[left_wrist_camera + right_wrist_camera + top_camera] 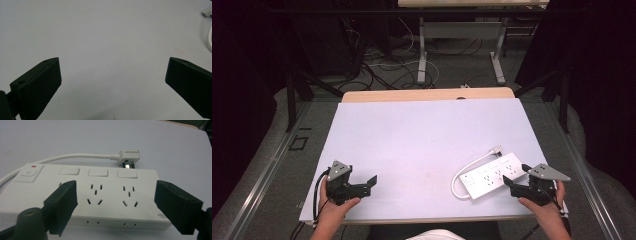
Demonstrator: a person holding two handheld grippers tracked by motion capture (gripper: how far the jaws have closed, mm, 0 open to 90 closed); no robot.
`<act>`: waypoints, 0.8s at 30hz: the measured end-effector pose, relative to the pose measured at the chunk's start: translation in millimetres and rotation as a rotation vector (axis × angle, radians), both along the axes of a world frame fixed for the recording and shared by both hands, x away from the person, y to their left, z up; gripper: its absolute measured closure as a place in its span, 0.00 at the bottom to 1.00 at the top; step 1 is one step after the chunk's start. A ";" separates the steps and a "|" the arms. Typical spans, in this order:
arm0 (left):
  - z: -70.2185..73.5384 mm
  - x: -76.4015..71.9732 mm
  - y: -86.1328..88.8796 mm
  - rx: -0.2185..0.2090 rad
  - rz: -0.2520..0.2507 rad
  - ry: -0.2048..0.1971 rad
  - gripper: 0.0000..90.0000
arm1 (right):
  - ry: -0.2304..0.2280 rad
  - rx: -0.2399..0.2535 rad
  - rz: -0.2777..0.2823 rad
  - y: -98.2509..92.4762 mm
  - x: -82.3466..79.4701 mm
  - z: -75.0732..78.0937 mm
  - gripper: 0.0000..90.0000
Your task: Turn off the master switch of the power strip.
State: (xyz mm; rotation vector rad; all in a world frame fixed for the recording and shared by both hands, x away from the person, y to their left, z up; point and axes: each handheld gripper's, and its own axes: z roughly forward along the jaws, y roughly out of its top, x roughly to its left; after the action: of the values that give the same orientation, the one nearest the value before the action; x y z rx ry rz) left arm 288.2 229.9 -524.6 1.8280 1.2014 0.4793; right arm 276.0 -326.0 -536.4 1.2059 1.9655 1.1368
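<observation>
A white power strip (pixel 492 175) lies flat on the table's right front part, its cable (pixel 458 179) looping round to a white plug (pixel 497 148) behind it. In the right gripper view the power strip (pixel 110 178) shows a power button, three switches and several sockets, with the plug (pixel 128 155) lying beyond it. My right gripper (pixel 516 175) is open just in front of the strip's right end, and the right gripper (pixel 116 182) has its jaws spread above the strip without touching it. My left gripper (pixel 368 184) is open over bare table at the front left, and between the left gripper (pixel 113 59) jaws there is nothing.
The white tabletop (pixel 422 130) has a wooden strip along its far edge. Behind it stand another table's legs (pixel 422 55) among loose floor cables (pixel 382 65). A bit of the white cable (pixel 210 40) shows at the right edge of the left gripper view.
</observation>
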 end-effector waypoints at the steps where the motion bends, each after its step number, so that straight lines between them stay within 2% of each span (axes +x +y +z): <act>1: -0.2 0.2 0.3 -0.003 0.001 0.003 0.01 | 0.003 -0.004 0.020 0.0 0.3 0.0 0.25; 7: -1.4 -0.4 1.9 0.005 0.011 0.008 0.01 | 0.008 0.005 0.033 -1.6 1.3 0.9 0.29; 9: -1.1 -1.2 3.0 0.001 0.013 0.009 0.01 | -0.002 -0.017 0.042 -1.6 2.1 2.3 0.31; 11: -0.8 -2.3 3.7 0.002 0.014 0.007 0.01 | -0.005 -0.017 0.034 0.5 1.5 3.2 0.32; 13: -0.5 -3.7 3.9 0.002 0.017 0.007 0.01 | -0.009 -0.022 0.067 2.0 2.1 6.2 0.40; 15: -0.1 -4.4 4.5 0.005 0.016 0.003 0.01 | -0.005 -0.018 0.060 3.3 1.6 7.2 0.41; 16: 0.0 -4.5 4.9 0.008 0.017 -0.001 0.01 | 0.027 -0.037 0.077 4.2 0.7 11.5 0.45; 17: -0.1 -4.8 5.0 0.005 0.020 -0.001 0.01 | 0.027 -0.037 0.077 4.2 0.7 11.5 0.45; 18: 0.0 -5.2 5.0 0.002 0.023 0.005 0.01 | 0.008 -0.021 0.082 6.4 2.4 11.1 0.47; 19: 0.1 -5.1 5.4 0.006 0.023 0.002 0.01 | 0.014 -0.023 0.076 8.6 1.8 12.9 0.48; 21: 0.4 -5.2 5.2 0.002 0.022 0.003 0.01 | 0.010 -0.040 0.103 10.0 3.0 17.0 0.49; 23: 0.4 -5.2 4.9 0.004 0.020 0.003 0.01 | 0.027 -0.040 0.117 12.9 3.0 21.2 0.50; 24: 0.2 -4.9 4.6 0.006 0.020 -0.002 0.01 | 0.022 -0.040 0.125 14.3 3.9 22.6 0.50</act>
State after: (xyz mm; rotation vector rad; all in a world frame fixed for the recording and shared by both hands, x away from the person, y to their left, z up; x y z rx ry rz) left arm 283.3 234.5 -524.3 1.8214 1.2187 0.4963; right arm 279.9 -311.7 -513.7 1.0918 2.0951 1.1442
